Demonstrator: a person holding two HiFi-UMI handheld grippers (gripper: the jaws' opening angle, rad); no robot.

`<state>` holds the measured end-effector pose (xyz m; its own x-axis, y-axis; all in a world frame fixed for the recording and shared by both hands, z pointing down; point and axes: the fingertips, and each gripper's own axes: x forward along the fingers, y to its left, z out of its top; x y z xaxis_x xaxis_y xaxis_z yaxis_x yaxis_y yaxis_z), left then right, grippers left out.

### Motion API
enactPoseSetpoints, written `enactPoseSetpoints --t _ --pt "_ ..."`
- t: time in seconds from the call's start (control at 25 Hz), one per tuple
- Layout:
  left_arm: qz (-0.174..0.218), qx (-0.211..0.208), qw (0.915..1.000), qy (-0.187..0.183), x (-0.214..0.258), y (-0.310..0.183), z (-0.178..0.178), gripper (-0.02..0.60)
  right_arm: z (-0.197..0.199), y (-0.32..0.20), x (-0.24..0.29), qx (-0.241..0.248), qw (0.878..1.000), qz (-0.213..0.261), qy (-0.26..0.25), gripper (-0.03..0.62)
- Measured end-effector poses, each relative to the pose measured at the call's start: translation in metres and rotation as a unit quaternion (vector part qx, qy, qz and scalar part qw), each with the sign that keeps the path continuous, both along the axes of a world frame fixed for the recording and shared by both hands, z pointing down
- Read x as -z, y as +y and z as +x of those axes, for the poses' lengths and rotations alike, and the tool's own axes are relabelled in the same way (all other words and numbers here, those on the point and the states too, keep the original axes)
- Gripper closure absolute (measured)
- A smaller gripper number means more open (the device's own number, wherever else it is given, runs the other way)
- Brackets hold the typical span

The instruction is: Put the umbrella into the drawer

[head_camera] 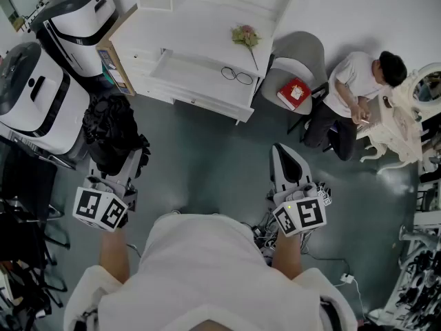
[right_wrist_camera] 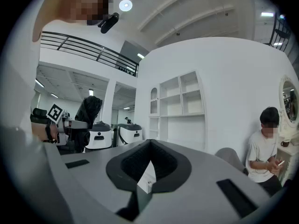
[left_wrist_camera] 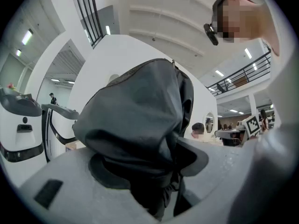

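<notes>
Though vague overhead, umbrella snug between left gripper fingers.

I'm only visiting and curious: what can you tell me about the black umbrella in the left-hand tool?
The umbrella is folded shut, a crumpled bundle of loose dark grey to black cloth, matte and creased. The left tool is shut on its lower part, and the bundle sticks out ahead of it, above the grey floor and short of the white desk. Its handle and ribs cannot be seen. Nothing else touches it.
</notes>
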<state>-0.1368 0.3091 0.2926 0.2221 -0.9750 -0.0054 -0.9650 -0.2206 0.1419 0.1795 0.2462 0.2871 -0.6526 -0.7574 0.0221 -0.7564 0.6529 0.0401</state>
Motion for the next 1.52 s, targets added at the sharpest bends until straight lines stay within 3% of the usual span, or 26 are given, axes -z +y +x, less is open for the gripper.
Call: enactPoseSetpoints --t 0.28,0.56,0.92,1.08,1.24,1.52 --pt "0.001 0.014 0.9999 -0.006 -0.002 0.007 0.010 0.314 0.002 -0.005 -0.009 0.024 0.999 -0.020 -0.010 0.594" --pt "0.010 0.037 0.9991 0.016 0.000 0.011 0.022 0.314 0.023 -0.011 -0.021 0.052 0.997 -0.049 -0.037 0.594" --pt "-0.011 0.032 0.9990 0.030 -0.023 0.008 0.044 0.314 0.030 -0.019 -0.045 0.069 0.993 -0.078 -0.054 0.594" --pt "-0.022 0.013 0.9983 0.053 -0.036 -0.030 0.037 0.314 0.023 -0.041 -0.049 0.054 0.994 -0.086 -0.044 0.594" --pt "-0.029 -0.021 0.9986 0.040 -0.046 -0.080 0.030 0.314 0.010 -0.075 -0.052 0.036 0.995 -0.087 -0.032 0.594" --pt "-0.043 -0.054 0.9957 0.061 -0.059 -0.187 -0.013 0.314 -0.049 -0.163 -0.040 0.024 0.996 -0.083 -0.005 0.594"
